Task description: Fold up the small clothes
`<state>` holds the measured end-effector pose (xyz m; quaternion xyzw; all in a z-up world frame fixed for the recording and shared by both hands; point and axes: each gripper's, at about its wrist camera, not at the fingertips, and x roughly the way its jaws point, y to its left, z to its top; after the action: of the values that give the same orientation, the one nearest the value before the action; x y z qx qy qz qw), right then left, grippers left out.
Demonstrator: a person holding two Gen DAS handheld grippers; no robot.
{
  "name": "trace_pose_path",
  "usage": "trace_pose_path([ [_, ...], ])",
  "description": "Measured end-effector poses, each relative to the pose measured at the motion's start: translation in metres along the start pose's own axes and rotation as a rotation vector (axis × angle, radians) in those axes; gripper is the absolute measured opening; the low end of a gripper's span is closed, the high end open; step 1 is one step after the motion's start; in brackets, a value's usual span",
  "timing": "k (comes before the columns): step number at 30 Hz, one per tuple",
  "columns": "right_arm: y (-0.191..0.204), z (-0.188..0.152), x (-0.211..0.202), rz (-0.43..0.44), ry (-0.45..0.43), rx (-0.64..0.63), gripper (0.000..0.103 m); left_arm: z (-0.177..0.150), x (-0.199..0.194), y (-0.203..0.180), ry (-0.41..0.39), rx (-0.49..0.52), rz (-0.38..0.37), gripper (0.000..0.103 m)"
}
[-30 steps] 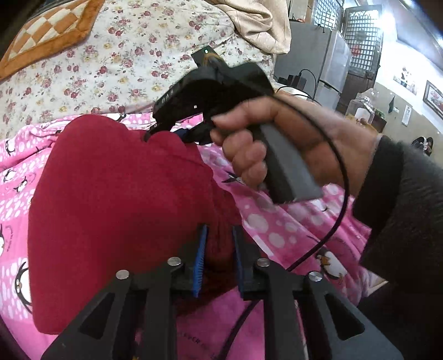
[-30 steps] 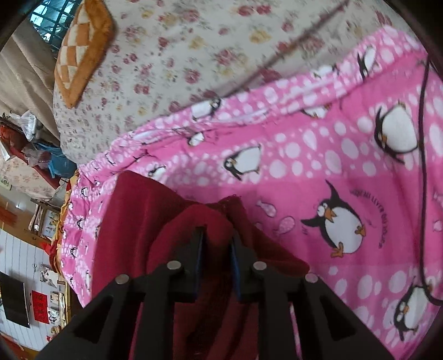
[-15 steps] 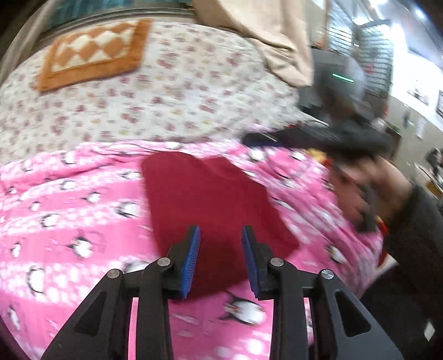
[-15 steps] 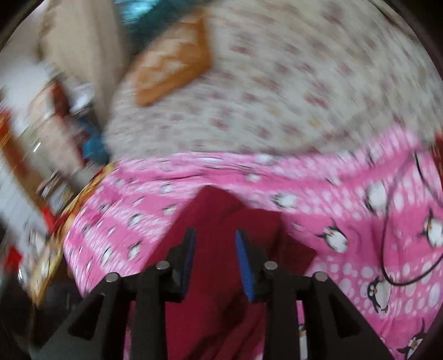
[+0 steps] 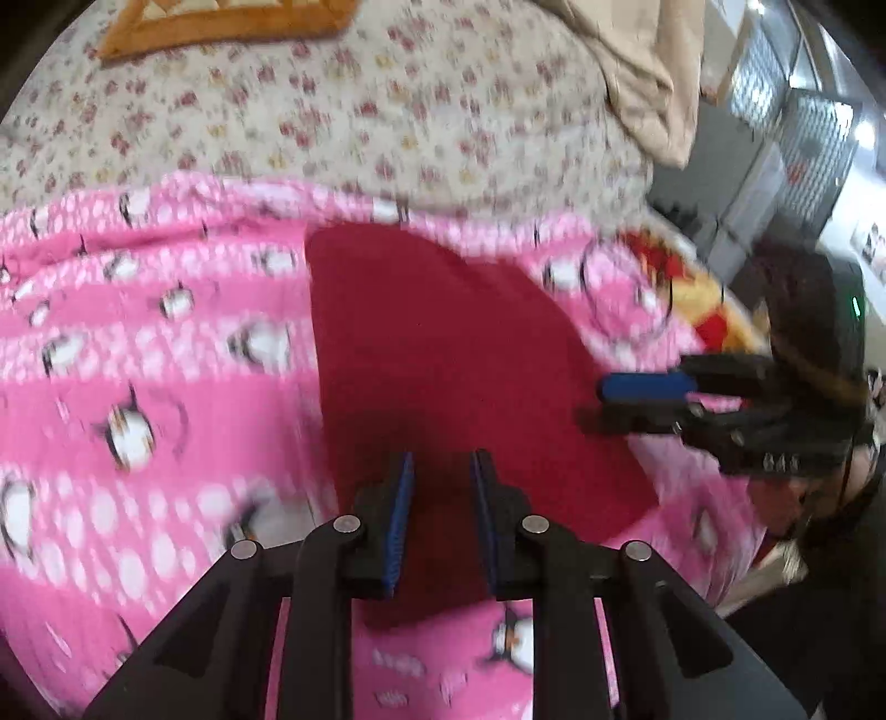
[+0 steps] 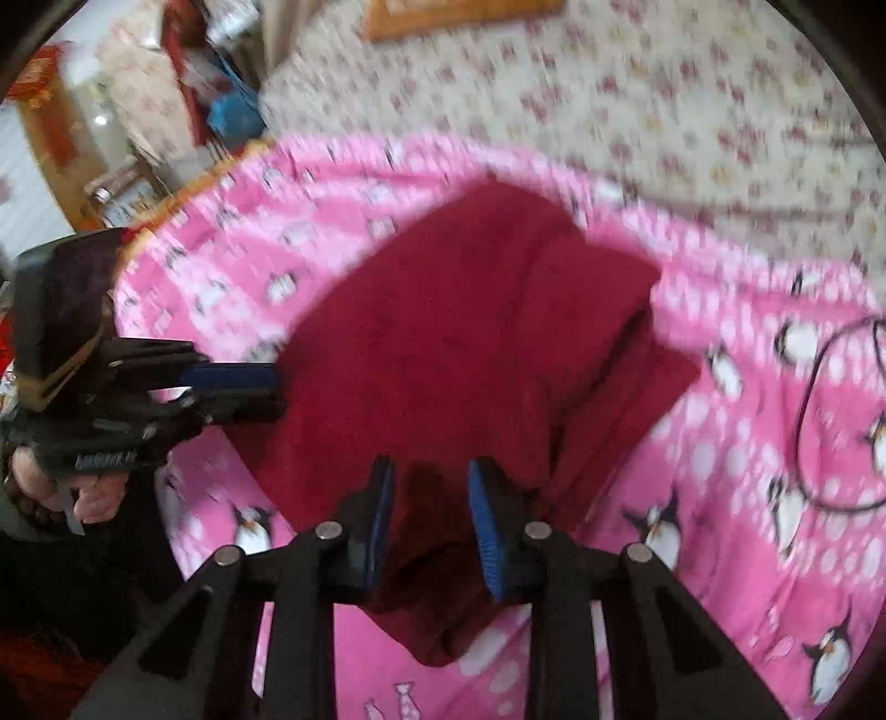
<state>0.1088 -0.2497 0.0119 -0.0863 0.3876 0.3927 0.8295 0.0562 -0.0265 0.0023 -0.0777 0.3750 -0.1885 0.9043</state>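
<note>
A dark red garment [image 5: 443, 360] [image 6: 459, 332] lies folded and flat on a pink penguin blanket [image 5: 138, 360] [image 6: 747, 443]. My left gripper [image 5: 443, 482] hovers over the garment's near edge, shut, with nothing in it. In the right wrist view the left gripper [image 6: 277, 393] is at the garment's left edge, held by a hand [image 6: 94, 498]. My right gripper [image 6: 429, 487] hangs above the near corner. Its jaws are closing and stand apart with no cloth between the pads. In the left wrist view the right gripper [image 5: 598, 399] is at the garment's right edge.
Beyond the blanket lies a floral bedcover [image 5: 332, 111] [image 6: 692, 111] with an orange checked cushion [image 5: 221, 22] at the far end. A beige cloth [image 5: 637, 55] hangs at the back right. A black cable [image 6: 814, 415] loops over the blanket on the right. Furniture and clutter stand past the bed's edges.
Both grippers have let go of the red garment and pulled back and upward from it. The garment now lies flat. Both pairs of jaws widened, then narrowed again.
</note>
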Motion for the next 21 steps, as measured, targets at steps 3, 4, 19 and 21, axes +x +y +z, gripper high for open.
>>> trace_pose_path([
  [3,-0.002,0.021,-0.009,-0.042,-0.116,0.027,0.028,0.037,0.011,0.004,-0.018,0.015,0.029,0.005],
  [4,-0.003,0.027,-0.004,-0.065,-0.132,0.026,0.028,0.052,0.021,0.005,-0.021,0.03,0.043,0.005],
  [19,-0.036,0.071,0.031,-0.304,-0.092,0.117,0.023,0.13,0.08,0.029,0.009,-0.053,-0.021,0.005],
  [21,-0.046,0.083,0.039,-0.355,-0.118,0.142,0.023,0.141,0.106,0.022,0.045,-0.01,0.011,0.005],
])
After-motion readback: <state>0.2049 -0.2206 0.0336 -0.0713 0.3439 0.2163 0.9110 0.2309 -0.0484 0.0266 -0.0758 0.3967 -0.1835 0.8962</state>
